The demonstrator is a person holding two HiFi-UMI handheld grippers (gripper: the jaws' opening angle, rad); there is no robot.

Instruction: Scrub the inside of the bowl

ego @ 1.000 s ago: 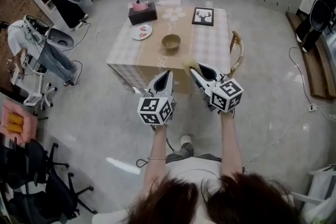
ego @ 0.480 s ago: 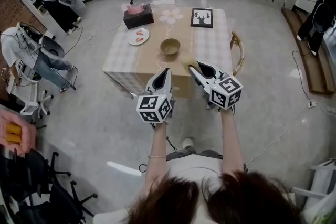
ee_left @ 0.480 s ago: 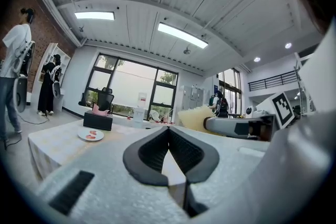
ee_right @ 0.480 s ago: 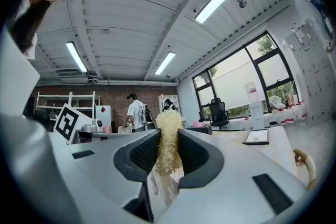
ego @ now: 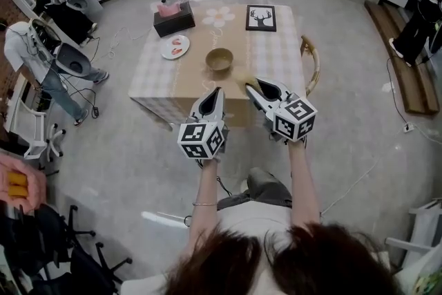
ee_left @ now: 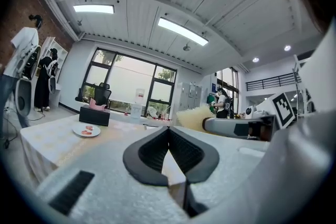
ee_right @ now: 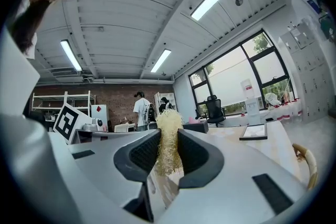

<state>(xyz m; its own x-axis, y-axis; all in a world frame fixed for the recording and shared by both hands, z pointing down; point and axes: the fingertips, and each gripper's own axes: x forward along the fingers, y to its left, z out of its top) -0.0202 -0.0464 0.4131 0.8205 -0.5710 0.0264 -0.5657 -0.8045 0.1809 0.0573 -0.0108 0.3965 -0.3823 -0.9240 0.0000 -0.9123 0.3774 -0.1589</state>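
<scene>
The tan bowl (ego: 220, 59) stands upright near the middle of the checked table (ego: 280, 62), ahead of both grippers. My left gripper (ego: 217, 91) is level and shut with nothing between its jaws (ee_left: 168, 132), short of the table's near edge. My right gripper (ego: 251, 87) is shut on a yellow fibre scrubber (ee_right: 168, 147), which sticks up between the pads (ee_right: 185, 150). The scrubber (ee_left: 192, 117) also shows in the left gripper view, at the right gripper's tip. Neither gripper view shows the bowl.
On the table are a white plate with red pieces (ego: 175, 46), a dark tissue box (ego: 169, 18), a flower mat (ego: 219, 16) and a framed deer picture (ego: 261, 17). A wooden chair (ego: 312, 64) stands at the table's right side. People and office chairs are at the left.
Both grippers and the person have come nearer to the table's near edge. The right gripper still holds the scrubber and the left stays shut.
</scene>
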